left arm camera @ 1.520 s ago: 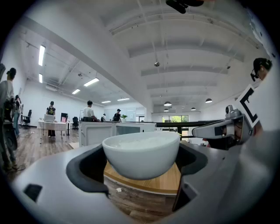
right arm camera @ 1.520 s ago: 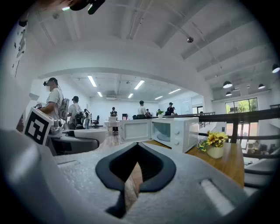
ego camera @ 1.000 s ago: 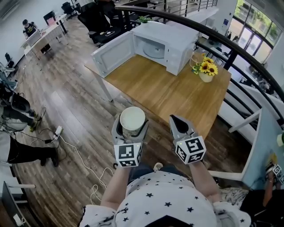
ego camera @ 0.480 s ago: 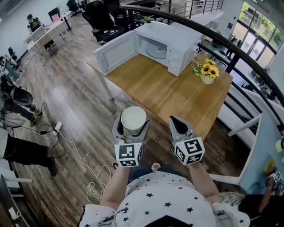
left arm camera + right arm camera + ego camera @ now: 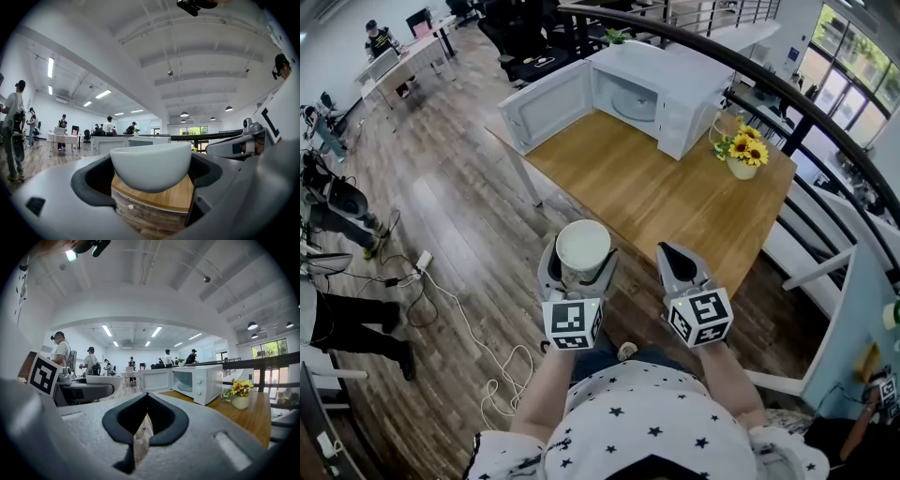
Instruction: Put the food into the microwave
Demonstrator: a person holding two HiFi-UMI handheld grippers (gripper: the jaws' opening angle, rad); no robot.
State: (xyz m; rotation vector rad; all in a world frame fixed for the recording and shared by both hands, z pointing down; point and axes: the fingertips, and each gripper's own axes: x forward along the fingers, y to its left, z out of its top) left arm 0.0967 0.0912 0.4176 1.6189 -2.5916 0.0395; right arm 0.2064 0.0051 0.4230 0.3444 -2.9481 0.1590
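Note:
A white bowl (image 5: 582, 248) sits between the jaws of my left gripper (image 5: 577, 272), which is shut on it; the left gripper view shows the bowl (image 5: 150, 165) from the side, cradled in the dark jaw pads. My right gripper (image 5: 677, 267) is shut with nothing in it, held beside the left one; in its own view the jaws (image 5: 143, 437) meet with only a thin slit. The white microwave (image 5: 661, 86) stands at the far end of the wooden table (image 5: 656, 197) with its door (image 5: 546, 105) swung open to the left. Both grippers hover short of the table's near edge.
A vase of sunflowers (image 5: 741, 155) stands on the table right of the microwave (image 5: 197, 380). A dark railing (image 5: 806, 122) curves behind the table. Cables and a power strip (image 5: 422, 274) lie on the wood floor at left. People and desks are in the far background.
The view has shifted slightly; table and microwave sit a little lower and nearer in the frame. Both grippers keep their positions and the bowl stays held.

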